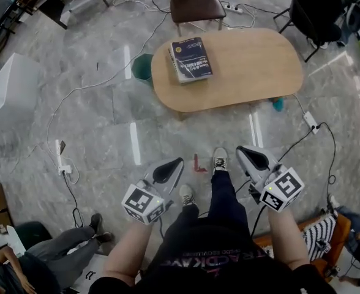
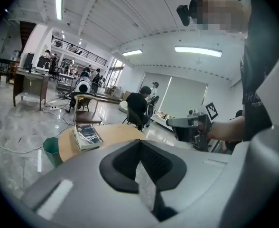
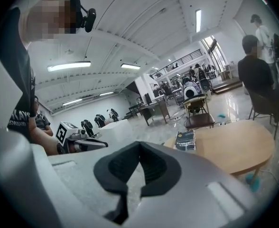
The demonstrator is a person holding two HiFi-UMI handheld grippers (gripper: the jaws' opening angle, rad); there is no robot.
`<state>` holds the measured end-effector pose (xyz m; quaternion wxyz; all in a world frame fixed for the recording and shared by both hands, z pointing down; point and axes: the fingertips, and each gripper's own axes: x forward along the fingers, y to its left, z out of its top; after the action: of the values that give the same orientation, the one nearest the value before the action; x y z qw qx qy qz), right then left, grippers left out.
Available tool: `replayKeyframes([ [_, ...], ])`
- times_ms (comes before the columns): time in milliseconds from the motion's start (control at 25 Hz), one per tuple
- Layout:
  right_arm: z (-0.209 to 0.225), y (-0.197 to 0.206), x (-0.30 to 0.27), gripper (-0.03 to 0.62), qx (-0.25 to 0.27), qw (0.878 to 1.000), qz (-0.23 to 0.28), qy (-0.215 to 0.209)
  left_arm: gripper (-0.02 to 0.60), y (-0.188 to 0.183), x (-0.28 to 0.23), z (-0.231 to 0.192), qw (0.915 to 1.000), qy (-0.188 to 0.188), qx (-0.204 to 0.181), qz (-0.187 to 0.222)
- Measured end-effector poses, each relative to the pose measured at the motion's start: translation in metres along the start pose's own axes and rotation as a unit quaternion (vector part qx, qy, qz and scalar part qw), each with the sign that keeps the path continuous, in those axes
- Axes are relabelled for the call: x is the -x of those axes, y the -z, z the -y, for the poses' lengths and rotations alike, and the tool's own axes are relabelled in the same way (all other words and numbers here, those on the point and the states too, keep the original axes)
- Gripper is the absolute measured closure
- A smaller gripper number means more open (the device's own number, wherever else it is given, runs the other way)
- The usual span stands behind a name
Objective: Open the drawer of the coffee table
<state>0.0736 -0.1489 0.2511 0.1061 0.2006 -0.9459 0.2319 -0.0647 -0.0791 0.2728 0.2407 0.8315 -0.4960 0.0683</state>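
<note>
The oval wooden coffee table (image 1: 253, 63) stands on the marble floor ahead of me, well beyond both grippers. A dark blue book (image 1: 190, 58) lies on a stack at its left end. No drawer shows from this angle. My left gripper (image 1: 175, 164) hangs shut and empty over the floor, short of the table. My right gripper (image 1: 246, 152) is level with it, also shut and empty. In the left gripper view the jaws (image 2: 140, 142) meet with the table (image 2: 113, 134) beyond. The right gripper view shows its jaws (image 3: 140, 145) together, the table (image 3: 229, 146) far to the right.
A brown chair (image 1: 196, 5) stands behind the table and a green bin (image 1: 142, 66) at its left end. Cables and a power strip (image 1: 62, 164) lie on the floor. A white box (image 1: 11, 87) is at the left. My feet (image 1: 220, 159) stand between the grippers.
</note>
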Motion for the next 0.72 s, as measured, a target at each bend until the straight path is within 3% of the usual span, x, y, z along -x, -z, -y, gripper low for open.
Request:
replayKeyframes([
  [320, 0.069, 0.029, -0.027, 0.592, 0.003, 1.000, -0.011, 0.005, 0.577, 0.032, -0.057, -0.030, 0.9994, -0.019, -0.023, -0.016],
  [720, 0.144, 0.059, -0.053, 0.592, -0.016, 1.000, -0.019, 0.006, 0.575, 0.068, -0.110, -0.075, 0.9954, -0.087, -0.025, -0.030],
])
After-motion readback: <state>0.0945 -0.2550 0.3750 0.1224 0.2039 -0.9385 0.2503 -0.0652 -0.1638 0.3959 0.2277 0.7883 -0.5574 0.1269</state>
